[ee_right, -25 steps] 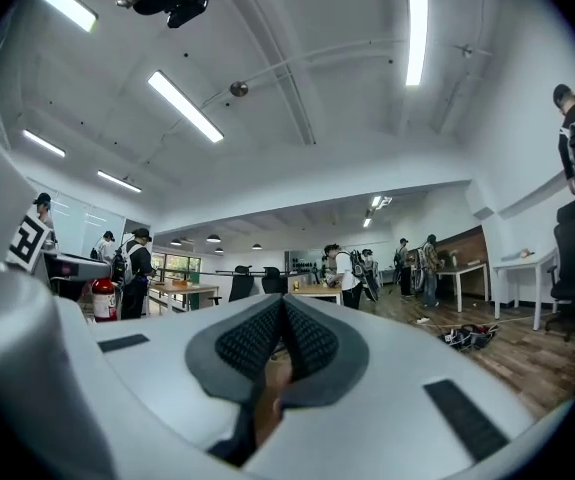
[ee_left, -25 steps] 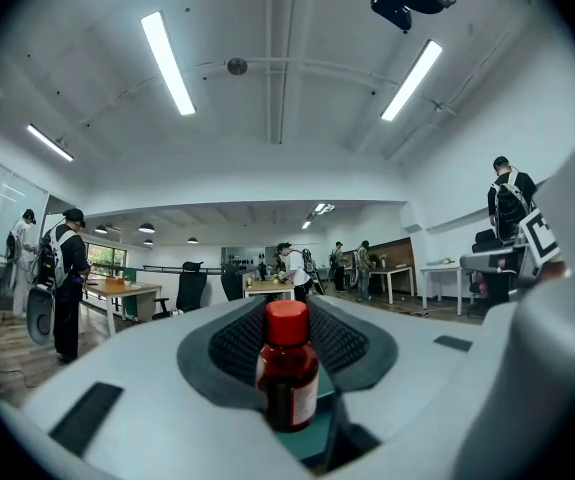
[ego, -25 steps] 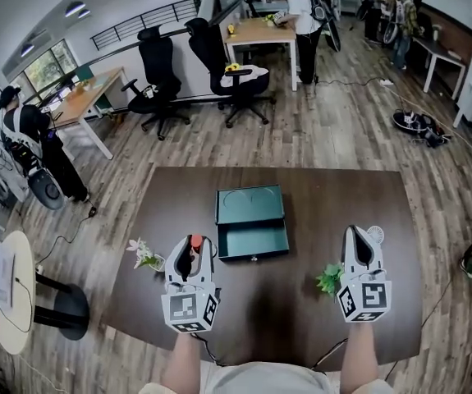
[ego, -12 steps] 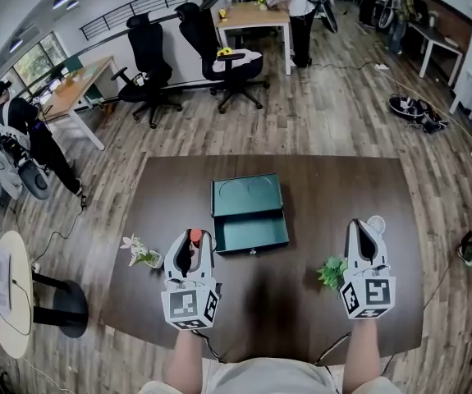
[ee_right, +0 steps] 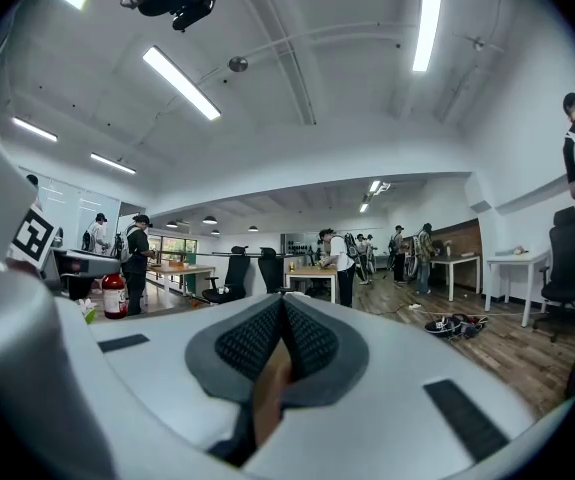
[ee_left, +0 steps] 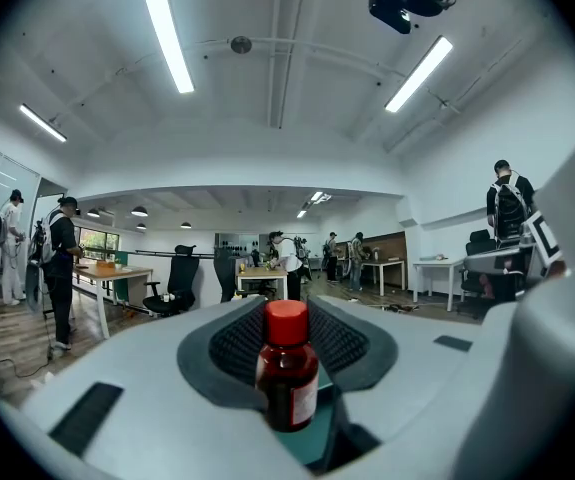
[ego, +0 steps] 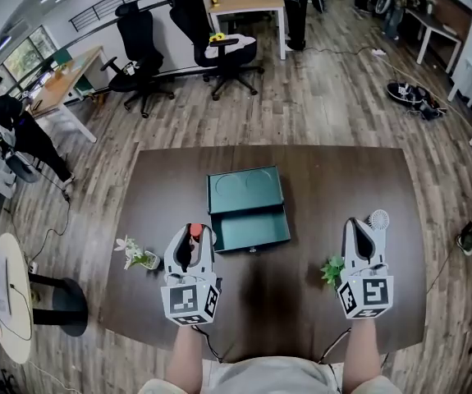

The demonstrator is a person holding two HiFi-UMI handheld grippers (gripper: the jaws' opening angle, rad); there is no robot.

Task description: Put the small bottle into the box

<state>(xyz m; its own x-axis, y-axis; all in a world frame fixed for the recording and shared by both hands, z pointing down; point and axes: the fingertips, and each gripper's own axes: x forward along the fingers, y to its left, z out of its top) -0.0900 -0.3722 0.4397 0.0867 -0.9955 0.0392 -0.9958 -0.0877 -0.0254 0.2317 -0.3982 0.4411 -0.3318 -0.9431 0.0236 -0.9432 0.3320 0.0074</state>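
Red-capped small bottle point(ee_left: 287, 366) clamped in the left gripper point(ego: 191, 236) jaws.
Green box point(ego: 245, 189) lies open just ahead of them; right gripper point(ego: 358, 226) jaws are together, empty.

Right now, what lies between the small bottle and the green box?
Nothing but a short strip of bare table, as the head view shows. The small bottle, held in the left gripper, is just left of the box.

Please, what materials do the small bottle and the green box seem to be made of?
Small bottle: dark translucent reddish body with glossy highlights, probably glass or plastic; its red cap looks like matte plastic. Box: uniform matte teal with thin straight walls, perhaps painted metal or card; cannot tell which.
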